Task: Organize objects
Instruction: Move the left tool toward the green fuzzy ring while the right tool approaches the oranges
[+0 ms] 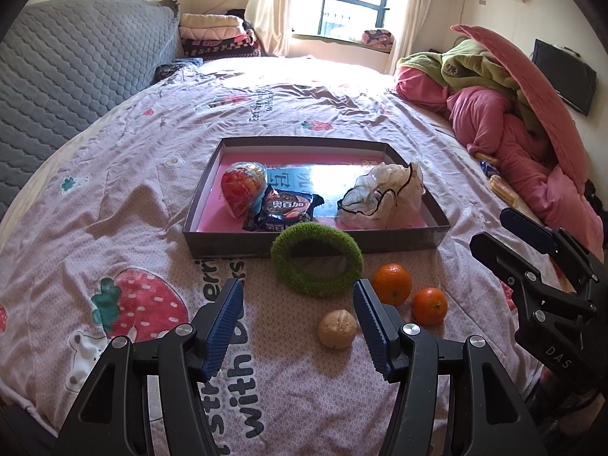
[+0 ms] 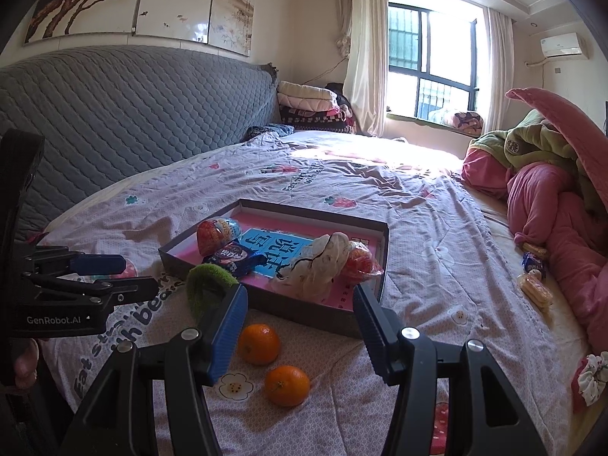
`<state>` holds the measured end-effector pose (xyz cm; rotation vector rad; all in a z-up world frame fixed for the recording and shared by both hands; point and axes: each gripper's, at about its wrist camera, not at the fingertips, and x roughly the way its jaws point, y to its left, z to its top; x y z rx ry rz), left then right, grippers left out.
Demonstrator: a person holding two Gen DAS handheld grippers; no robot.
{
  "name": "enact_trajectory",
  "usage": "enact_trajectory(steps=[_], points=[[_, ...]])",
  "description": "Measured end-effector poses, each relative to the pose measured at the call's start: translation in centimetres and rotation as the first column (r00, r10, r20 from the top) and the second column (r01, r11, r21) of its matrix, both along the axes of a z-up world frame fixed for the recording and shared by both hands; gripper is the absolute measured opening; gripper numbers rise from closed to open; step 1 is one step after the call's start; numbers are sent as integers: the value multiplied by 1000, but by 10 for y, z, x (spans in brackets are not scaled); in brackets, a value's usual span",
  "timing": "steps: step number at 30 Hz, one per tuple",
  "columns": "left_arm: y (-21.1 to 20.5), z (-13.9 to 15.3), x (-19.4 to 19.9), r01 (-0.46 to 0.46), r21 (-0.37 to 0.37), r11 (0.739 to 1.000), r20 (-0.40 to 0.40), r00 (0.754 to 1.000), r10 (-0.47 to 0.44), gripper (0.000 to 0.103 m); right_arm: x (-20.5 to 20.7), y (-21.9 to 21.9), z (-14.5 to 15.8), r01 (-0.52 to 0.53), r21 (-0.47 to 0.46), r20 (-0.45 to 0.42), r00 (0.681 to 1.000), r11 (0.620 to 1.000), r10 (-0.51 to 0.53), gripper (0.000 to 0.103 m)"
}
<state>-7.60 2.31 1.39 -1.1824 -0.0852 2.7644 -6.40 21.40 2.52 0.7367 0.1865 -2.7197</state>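
A shallow grey box with a pink floor lies on the bed. It holds a red snack bag, a dark cookie packet and a crumpled white bag. A green fuzzy ring leans on the box's near wall. Two oranges and a beige walnut lie in front. My left gripper is open and empty, just short of the ring. My right gripper is open and empty above the oranges.
The bedsheet is pink with strawberry prints. A heap of pink and green blankets lies at the right. Wrapped snacks and a white scrunchie lie near it. A grey quilted headboard stands at the left.
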Motion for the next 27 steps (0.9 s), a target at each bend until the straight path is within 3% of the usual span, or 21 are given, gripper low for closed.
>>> enact_trajectory(steps=[27], points=[[0,-17,-3,8,-11,1000,69,998,-7,62,-9,-13,-27,-48,70,109,993,996,40,57]])
